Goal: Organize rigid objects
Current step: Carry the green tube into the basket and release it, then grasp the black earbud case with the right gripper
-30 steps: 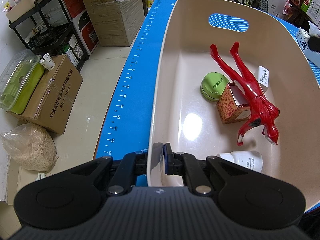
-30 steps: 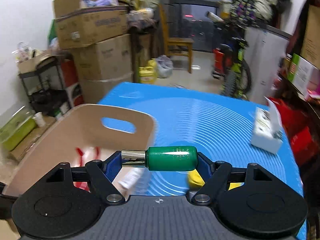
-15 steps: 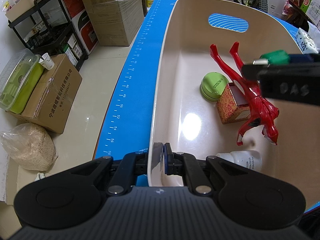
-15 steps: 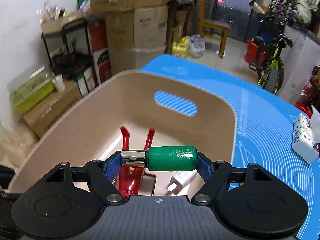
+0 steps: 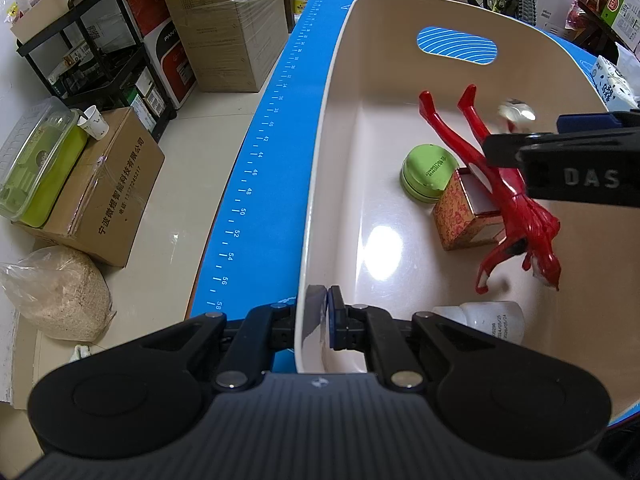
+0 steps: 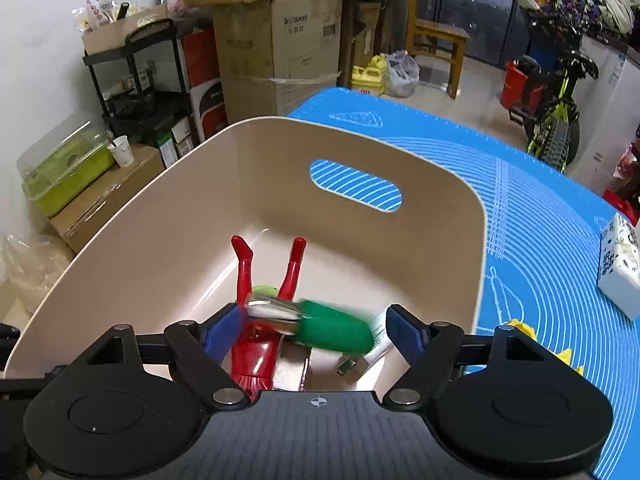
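My left gripper [image 5: 320, 312] is shut on the near rim of the beige bin [image 5: 320, 160]. Inside the bin lie a red figure [image 5: 500, 184], a green round tin [image 5: 428, 172], a patterned box [image 5: 460, 216] and a white bottle [image 5: 488, 316]. Over the bin, my right gripper [image 6: 314, 330] has its jaws opening. A green tube with a silver cap [image 6: 336, 326], blurred and tilted, is between the pads [image 6: 224, 328] but neither presses on it. In the left wrist view the right gripper [image 5: 524, 134] hangs above the red figure, with the silver cap [image 5: 516, 112] blurred beside it.
The bin [image 6: 480, 240] stands on a blue mat [image 6: 540, 200]. A white tissue box [image 6: 618, 264] and a yellow object [image 6: 520, 328] lie on the mat to the right. Cardboard boxes [image 5: 224, 28], a black shelf [image 5: 92, 52] and a sack [image 5: 56, 292] stand on the floor to the left.
The right gripper came from over the mat to above the bin and sank. Its jaws have spread and the green tube has tipped loose from them. The left gripper has stayed put.
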Available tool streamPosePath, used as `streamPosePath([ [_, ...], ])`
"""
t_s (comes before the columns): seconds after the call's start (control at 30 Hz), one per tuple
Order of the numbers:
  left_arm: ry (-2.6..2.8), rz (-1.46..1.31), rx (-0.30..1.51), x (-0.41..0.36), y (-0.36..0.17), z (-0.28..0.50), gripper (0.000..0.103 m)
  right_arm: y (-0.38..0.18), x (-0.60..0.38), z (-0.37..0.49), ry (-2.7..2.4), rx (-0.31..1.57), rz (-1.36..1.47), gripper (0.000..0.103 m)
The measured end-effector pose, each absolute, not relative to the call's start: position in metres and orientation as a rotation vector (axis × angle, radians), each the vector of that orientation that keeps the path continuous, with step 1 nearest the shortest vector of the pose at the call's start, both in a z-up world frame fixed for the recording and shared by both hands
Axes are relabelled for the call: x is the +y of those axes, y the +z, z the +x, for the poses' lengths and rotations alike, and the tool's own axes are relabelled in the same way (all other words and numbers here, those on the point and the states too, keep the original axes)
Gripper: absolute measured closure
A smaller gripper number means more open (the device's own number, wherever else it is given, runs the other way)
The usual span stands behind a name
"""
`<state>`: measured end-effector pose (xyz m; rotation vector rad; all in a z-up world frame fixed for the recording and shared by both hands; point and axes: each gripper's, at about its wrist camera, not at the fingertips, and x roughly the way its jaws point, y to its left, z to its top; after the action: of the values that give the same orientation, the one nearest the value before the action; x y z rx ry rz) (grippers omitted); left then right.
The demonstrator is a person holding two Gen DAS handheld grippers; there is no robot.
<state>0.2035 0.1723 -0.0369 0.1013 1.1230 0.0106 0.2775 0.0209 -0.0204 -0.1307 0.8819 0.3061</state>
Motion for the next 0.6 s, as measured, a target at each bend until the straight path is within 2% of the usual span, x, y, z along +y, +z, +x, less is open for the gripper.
streamPosePath([
  [0.6, 0.011, 0.100, 1.124, 0.171, -0.037, 0.205, 0.093, 0.031, -0.085, 0.268, 0.180, 0.750, -0.043, 0.019],
])
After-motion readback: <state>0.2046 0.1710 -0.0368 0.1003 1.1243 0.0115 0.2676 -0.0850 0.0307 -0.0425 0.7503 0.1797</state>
